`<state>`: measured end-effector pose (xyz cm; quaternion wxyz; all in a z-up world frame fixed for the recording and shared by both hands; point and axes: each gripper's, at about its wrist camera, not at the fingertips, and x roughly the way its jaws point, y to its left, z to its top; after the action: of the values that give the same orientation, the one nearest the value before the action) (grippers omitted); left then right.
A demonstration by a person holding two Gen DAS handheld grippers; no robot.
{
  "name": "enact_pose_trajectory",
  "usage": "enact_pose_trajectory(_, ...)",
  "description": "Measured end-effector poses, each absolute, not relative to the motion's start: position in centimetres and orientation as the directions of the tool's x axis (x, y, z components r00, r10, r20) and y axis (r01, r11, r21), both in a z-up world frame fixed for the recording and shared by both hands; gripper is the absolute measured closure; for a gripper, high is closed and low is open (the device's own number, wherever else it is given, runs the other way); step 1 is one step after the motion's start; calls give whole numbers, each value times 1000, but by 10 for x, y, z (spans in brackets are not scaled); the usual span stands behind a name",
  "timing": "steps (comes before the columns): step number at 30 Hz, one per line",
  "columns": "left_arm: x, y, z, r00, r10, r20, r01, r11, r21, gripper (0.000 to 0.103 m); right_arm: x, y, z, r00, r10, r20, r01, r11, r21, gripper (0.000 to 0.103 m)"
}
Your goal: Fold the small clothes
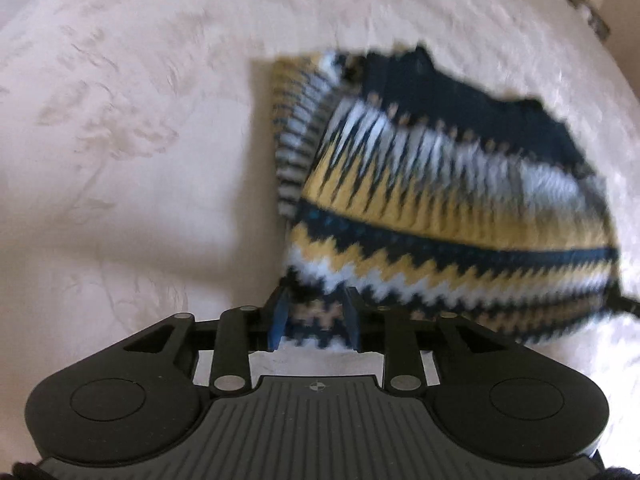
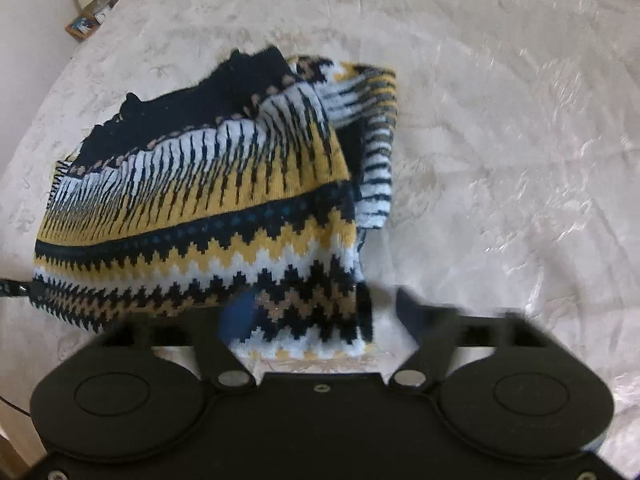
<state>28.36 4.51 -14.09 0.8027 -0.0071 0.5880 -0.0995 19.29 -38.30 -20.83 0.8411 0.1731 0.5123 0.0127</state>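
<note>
A small knitted sweater (image 1: 440, 200) with navy, yellow and white zigzag bands lies on the pale bedspread (image 1: 120, 160), its near hem lifted. A striped sleeve (image 1: 292, 140) lies folded at its left side. My left gripper (image 1: 314, 320) has the sweater's near left hem corner between its blue fingers, which stand a little apart. In the right wrist view the same sweater (image 2: 208, 200) fills the left centre. My right gripper (image 2: 324, 320) is open and blurred, with the near right hem corner lying between its fingers. The left gripper's tip (image 2: 16, 289) shows at the sweater's far left corner.
The pale embossed bedspread (image 2: 500, 160) covers the whole surface. A small wooden-framed object (image 2: 86, 24) stands beyond the bed's far left edge. A dark object (image 1: 592, 12) sits past the far right edge.
</note>
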Motion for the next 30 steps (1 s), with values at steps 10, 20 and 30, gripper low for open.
enact_pose_trajectory(10,285,-34,-130,327,-272,-905,228,952,-204,31,180,-389,-207,500,207,-841,268,886,378,0)
enact_pose_trajectory(20,338,-96,-152,331,-196,-923,238,964,-120,31,171,-394,-203,528,215,-822,284,868,409,0)
enact_pose_trajectory(30,364,-131,-200,316,-76,-946,299,954,23,15,174,-410,-204,532,244,-811,279,854,440,0)
